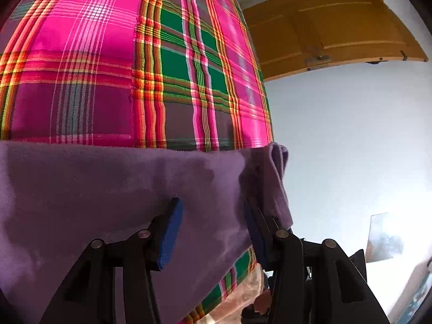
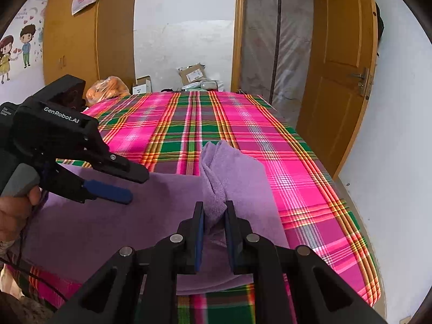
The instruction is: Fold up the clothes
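Right wrist view shows the purple towel (image 2: 113, 216) spread over the near part of the bed (image 2: 297, 162), which is covered in a pink and green plaid sheet, close to its near edge. The right gripper (image 2: 214, 210) has its jaws narrowed onto a bunched ridge of the towel that rises between the blue pads (image 2: 199, 243). To its left, the left gripper (image 2: 127, 186), held in a hand (image 2: 16, 210), hovers over the cloth with jaws parted. Left wrist view has that gripper (image 1: 213, 216) wide, the towel (image 1: 81, 189) draped across both fingers and a fold hanging over the right one. A wooden door (image 2: 340, 81) stands past the bed's far right corner.
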`<state>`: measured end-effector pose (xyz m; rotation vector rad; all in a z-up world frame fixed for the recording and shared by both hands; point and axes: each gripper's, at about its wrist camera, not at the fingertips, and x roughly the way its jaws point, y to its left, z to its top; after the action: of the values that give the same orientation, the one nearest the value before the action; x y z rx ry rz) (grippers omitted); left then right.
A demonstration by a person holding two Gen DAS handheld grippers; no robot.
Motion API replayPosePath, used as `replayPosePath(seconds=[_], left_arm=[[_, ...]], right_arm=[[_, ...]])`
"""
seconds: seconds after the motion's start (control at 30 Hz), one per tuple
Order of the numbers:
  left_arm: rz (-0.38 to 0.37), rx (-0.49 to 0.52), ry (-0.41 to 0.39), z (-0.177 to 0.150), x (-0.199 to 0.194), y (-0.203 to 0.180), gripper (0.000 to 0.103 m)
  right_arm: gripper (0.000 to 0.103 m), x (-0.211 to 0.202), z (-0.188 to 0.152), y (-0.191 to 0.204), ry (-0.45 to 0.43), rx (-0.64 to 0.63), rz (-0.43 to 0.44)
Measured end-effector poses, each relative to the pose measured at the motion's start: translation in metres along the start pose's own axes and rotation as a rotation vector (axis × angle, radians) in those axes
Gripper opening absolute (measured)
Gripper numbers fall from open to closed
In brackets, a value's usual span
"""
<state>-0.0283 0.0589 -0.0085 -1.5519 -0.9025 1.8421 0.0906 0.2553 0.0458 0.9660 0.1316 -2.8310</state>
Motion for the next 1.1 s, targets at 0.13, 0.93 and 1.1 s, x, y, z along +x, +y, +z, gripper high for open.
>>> replayPosePath(seconds=[0.13, 0.93, 1.1], left_arm=[[-0.006, -0.012, -0.009, -0.002, -0.006, 0.003, 0.049], [-0.064, -0.080, -0.106, -0.005, -0.063, 0.033, 0.049], [-0.068, -0.106, -0.125, -0.007, -0.074, 0.045, 0.049]], right_arm=[[0.014, -0.005, 0.002, 0.010, -0.011, -0.017, 0.013], [0.014, -0.032, 0.015, 0.095, -0.052, -0.148, 0.154], [0.014, -0.028, 0.013, 0.108, -0.043, -0.161, 0.182]])
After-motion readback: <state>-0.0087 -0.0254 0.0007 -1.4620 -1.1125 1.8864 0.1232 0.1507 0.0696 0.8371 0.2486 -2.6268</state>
